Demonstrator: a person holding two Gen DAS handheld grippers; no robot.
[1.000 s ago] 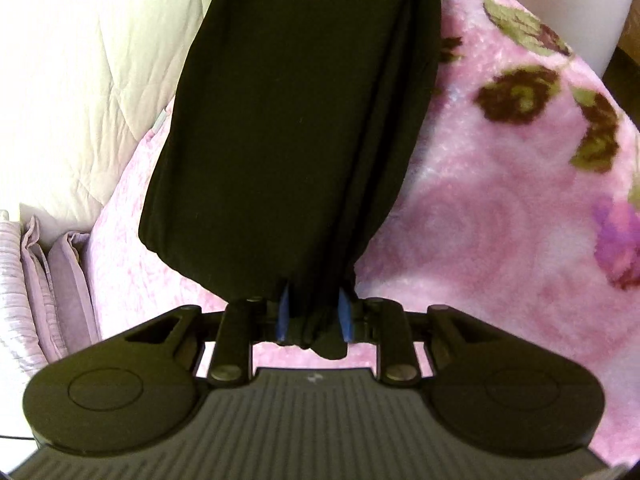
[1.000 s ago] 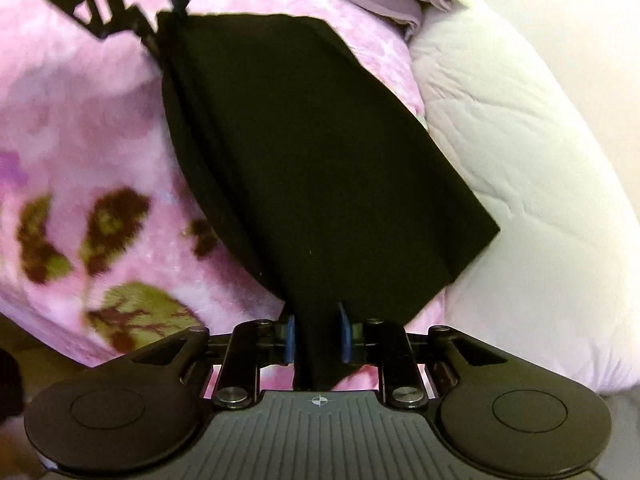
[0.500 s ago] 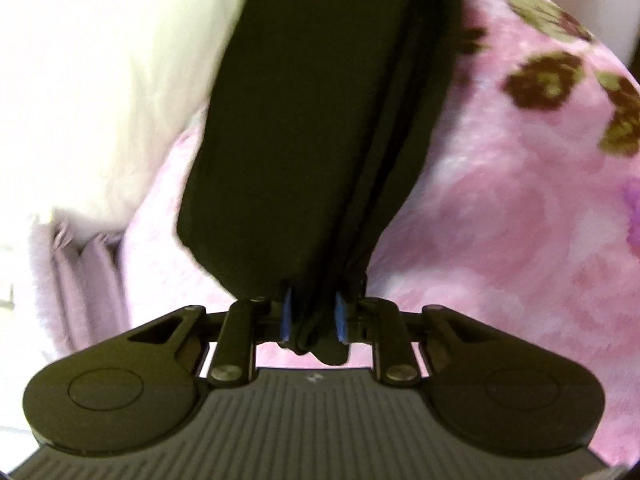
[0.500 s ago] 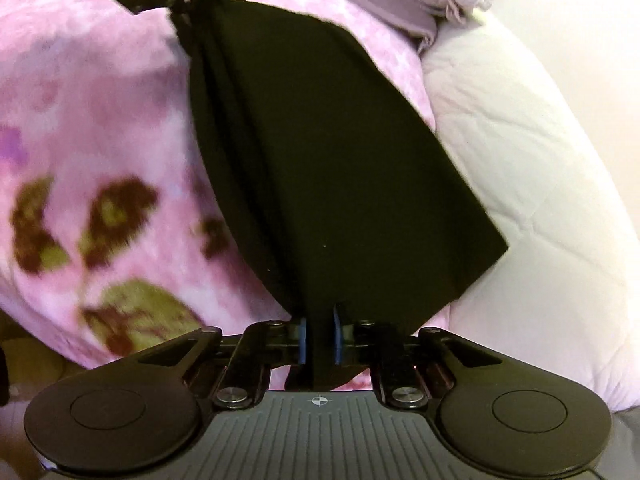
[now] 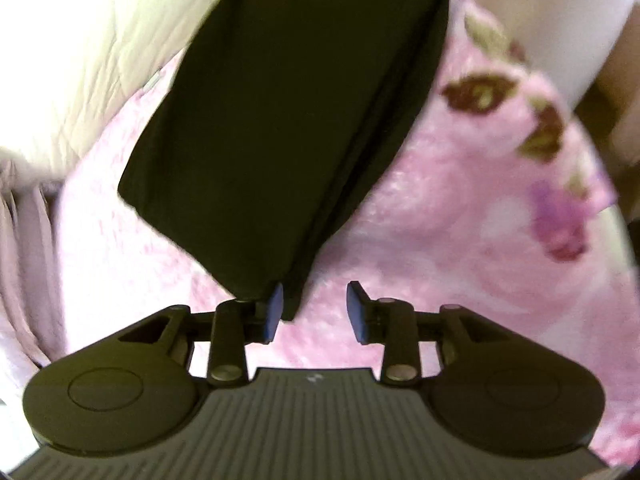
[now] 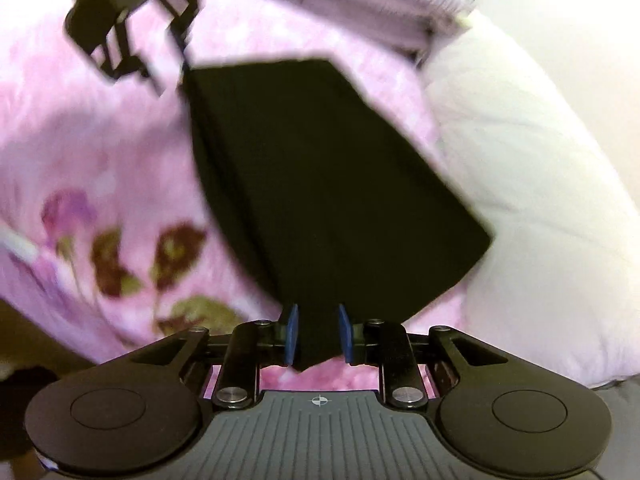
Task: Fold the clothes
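Observation:
A folded black garment point(image 5: 288, 120) lies on the pink floral blanket point(image 5: 460, 248). My left gripper point(image 5: 314, 312) is open, its left pad point(image 5: 274, 312) still against the garment's near corner. In the right wrist view the same garment point(image 6: 320, 184) stretches away from my right gripper point(image 6: 316, 334), whose blue pads point(image 6: 291, 332) stand slightly apart with the garment's corner between them. The left gripper point(image 6: 132, 28) shows at the far end, top left.
A white quilted duvet point(image 5: 88, 52) lies beside the blanket, and also at the right in the right wrist view point(image 6: 520, 184). Folded lilac cloth point(image 6: 360, 0) is stacked at the far side. The blanket's edge drops off at lower left point(image 6: 48, 308).
My left gripper has opened and let go of the garment corner. My right gripper's pads have spread a little. The garment has dropped onto the blanket.

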